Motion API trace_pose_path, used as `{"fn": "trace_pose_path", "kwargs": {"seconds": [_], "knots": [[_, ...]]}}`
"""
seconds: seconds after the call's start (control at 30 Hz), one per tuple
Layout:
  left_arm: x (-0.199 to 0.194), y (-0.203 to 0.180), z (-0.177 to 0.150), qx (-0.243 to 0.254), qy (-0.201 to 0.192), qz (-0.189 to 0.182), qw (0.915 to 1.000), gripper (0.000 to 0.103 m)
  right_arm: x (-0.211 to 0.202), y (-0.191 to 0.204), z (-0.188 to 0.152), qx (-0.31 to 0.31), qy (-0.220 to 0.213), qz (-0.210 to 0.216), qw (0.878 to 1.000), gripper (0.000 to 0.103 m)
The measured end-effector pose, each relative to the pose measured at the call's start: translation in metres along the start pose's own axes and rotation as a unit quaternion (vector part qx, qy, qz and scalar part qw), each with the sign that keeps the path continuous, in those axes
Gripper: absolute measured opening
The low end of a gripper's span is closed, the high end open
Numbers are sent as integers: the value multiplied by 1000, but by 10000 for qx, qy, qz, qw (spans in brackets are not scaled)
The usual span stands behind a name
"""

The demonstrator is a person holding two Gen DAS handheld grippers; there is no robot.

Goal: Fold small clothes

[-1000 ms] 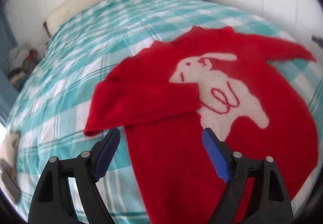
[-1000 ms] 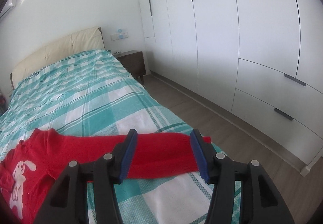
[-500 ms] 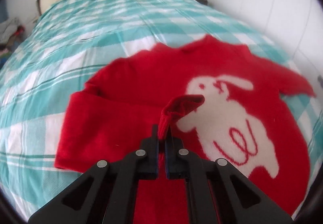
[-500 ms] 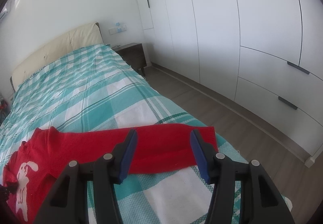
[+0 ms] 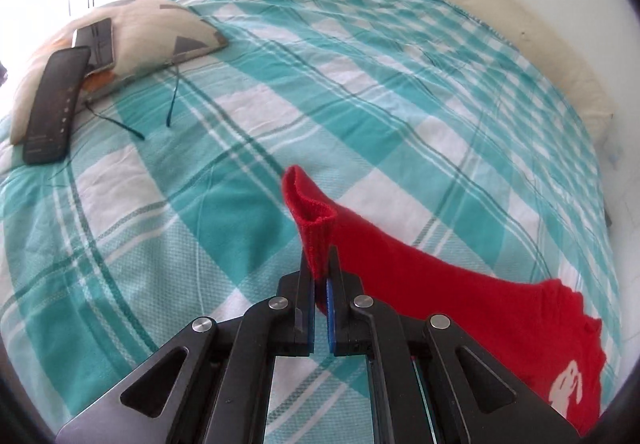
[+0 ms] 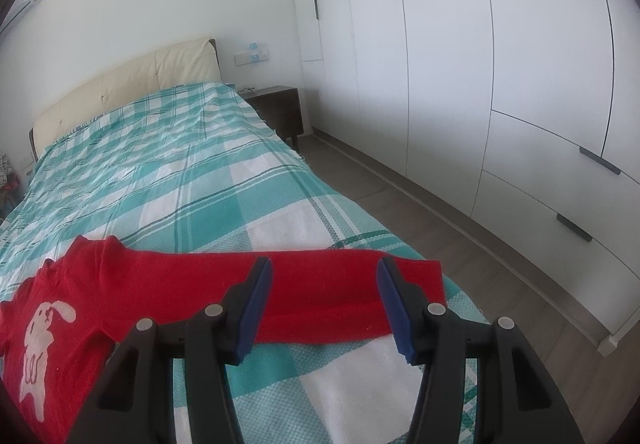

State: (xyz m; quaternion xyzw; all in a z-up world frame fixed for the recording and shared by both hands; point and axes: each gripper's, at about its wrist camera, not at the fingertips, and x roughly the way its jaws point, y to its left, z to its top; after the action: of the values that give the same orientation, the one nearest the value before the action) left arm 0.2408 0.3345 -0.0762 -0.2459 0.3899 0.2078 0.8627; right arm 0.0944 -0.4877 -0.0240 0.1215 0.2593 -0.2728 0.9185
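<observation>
On my left, my left tool [image 5: 321, 276] is clamped tight on the cuff [image 5: 310, 215] of the jumper [image 6: 72, 308], the red knit pinched between the pads and standing up in a little open loop above them. From there the left sleeve [image 5: 420, 268] runs off to the right and joins the body, where a bit of the white rabbit [image 5: 566, 392] shows at the frame's edge. The jumper lies face up on the checked bed [image 5: 240, 115], near its foot; a pillow [image 5: 132, 31] with a remote [image 5: 52, 103] on it sits well off at far left, clear of the work.

As I judge it, the step in hand is laying this sleeve where the fold needs it. To do it well I should keep the grip on the cuff only, carry it low so the sleeve neither twists nor drags the body along, set it down flat and straight, and only then let go.

On my right, my right tool [image 6: 324, 304] is half open and holds nothing; it hangs over the right sleeve [image 6: 320, 284], which lies stretched flat across the bed toward its edge. I would bring it down on that cuff next, taking both layers of the knit
</observation>
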Motion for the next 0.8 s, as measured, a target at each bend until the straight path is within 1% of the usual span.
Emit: {"fn": "trace_pose_path", "kwargs": {"seconds": [0.1, 0.17, 0.23, 0.3, 0.43, 0.6, 0.67, 0.77, 0.8], "knots": [[10, 20, -6, -316, -25, 328, 9990, 2, 2, 5, -2, -123, 21, -18, 9999, 54], [17, 33, -8, -480, 55, 502, 9976, 2, 2, 8, -3, -207, 20, -20, 9998, 54], [25, 44, -10, -629, 159, 552, 9964, 2, 2, 9, -4, -261, 27, -8, 9997, 54], [32, 48, -12, -665, 238, 587, 9958, 2, 3, 10, -4, -284, 39, 7, 9996, 54], [38, 43, -12, -528, 253, 709, 9958, 2, 3, 10, -4, -285, 43, 11, 9996, 54], [43, 42, -15, -399, 297, 720, 9962, 2, 5, 9, -3, -229, 49, 15, 9997, 54], [42, 43, -16, -385, 282, 672, 9966, 4, 5, 9, -3, -202, 58, 11, 9998, 54], [39, 48, -15, -492, 272, 534, 9970, 9, 7, 8, -4, -188, 93, -5, 9998, 54], [37, 49, -15, -525, 276, 497, 9970, 18, 7, 9, -4, -197, 105, -7, 9998, 54]]}}
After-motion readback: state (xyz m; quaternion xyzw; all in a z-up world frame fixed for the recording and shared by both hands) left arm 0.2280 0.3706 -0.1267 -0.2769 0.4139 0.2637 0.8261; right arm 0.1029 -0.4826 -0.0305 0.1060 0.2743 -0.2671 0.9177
